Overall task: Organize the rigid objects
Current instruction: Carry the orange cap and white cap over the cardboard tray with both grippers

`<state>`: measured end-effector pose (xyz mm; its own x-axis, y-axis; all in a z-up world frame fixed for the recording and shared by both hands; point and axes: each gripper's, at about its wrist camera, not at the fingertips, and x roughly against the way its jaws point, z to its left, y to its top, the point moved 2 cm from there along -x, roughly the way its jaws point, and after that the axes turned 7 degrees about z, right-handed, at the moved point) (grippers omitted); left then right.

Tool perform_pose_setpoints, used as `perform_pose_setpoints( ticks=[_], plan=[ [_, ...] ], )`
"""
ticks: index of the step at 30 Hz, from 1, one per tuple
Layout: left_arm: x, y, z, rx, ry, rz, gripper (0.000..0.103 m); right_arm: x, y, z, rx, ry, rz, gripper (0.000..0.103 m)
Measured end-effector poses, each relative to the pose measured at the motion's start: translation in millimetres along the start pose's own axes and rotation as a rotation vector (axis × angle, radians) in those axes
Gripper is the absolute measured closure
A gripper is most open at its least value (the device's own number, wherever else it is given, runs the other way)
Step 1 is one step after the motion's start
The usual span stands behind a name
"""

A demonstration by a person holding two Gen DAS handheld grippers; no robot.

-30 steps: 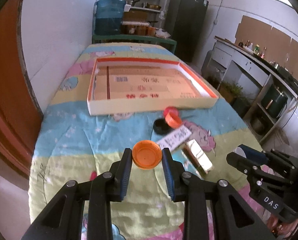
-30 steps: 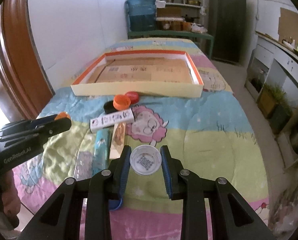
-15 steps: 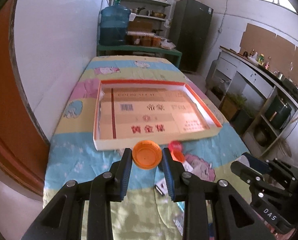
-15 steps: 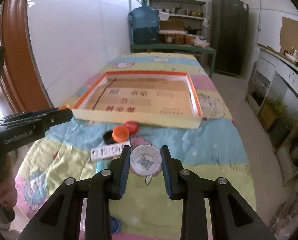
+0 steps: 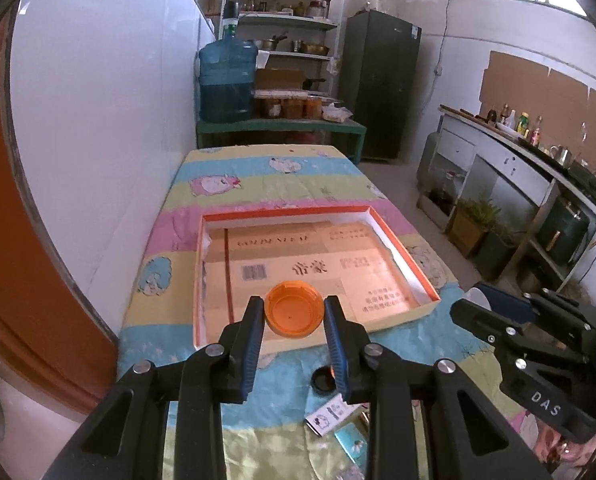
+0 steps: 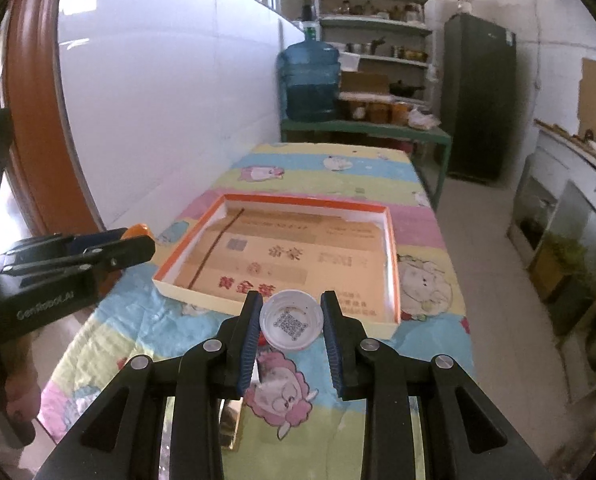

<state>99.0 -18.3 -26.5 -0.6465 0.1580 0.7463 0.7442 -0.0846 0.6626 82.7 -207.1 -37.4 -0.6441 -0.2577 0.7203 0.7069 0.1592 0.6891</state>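
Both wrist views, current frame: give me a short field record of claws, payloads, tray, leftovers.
left claw: shut on orange cap, held above the tray's near end
right claw: shut on white cap, at the tray's near wall
tray: shallow orange-rimmed box on the patterned cloth, nothing visible inside
left on cloth: black cap, small white box
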Motion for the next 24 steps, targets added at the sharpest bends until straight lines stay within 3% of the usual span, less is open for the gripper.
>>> perform_pose_setpoints(
  ticks=[11, 24],
  plan=[
    [-36.9, 26.7, 8.8, 0.039, 0.002, 0.071, 0.072, -35.1, 39.7, -1.3, 0.018, 0.066, 0.047, 0.073],
    [-113.8, 44.0, 1.9, -0.014, -0.017, 0.133, 0.072, -104.4, 57.3, -32.5, 0.018, 0.047, 0.12, 0.072]
  ],
)
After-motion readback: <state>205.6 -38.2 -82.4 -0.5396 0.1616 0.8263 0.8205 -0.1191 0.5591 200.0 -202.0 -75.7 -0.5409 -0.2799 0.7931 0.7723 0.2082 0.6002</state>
